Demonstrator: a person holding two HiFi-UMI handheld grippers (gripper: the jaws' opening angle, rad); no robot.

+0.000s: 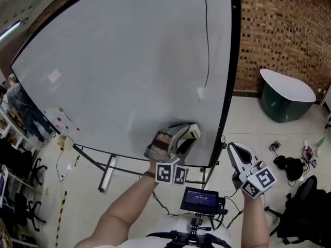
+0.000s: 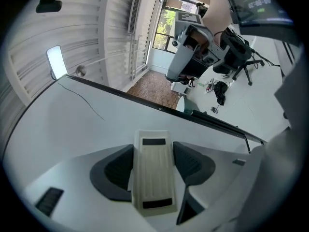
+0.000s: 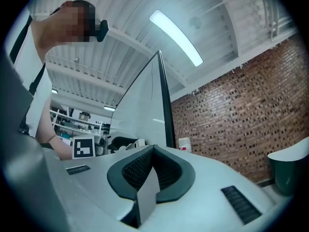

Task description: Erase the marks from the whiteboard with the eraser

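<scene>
The whiteboard (image 1: pixel 119 61) fills most of the head view, and a thin black line (image 1: pixel 207 45) runs down its right side. Around its lower middle is a faint grey smudge (image 1: pixel 137 130). My left gripper (image 1: pixel 182 134) is at the board's lower right part, shut on a white rectangular eraser (image 1: pixel 192 132). In the left gripper view the eraser (image 2: pixel 153 170) lies between the two dark pads (image 2: pixel 118 170) close against the board (image 2: pixel 58 129). My right gripper (image 1: pixel 239 154) is off the board's right edge with its jaws together and nothing in them (image 3: pixel 152 154).
Small coloured magnets (image 1: pixel 65 119) sit at the board's lower left. The board's stand legs (image 1: pixel 108 172) reach onto the tiled floor. A dark green tub (image 1: pixel 284 94) stands by the brick wall (image 1: pixel 279 30). Cables and gear (image 1: pixel 289 161) lie on the floor, with a black chair (image 1: pixel 305 211) nearby.
</scene>
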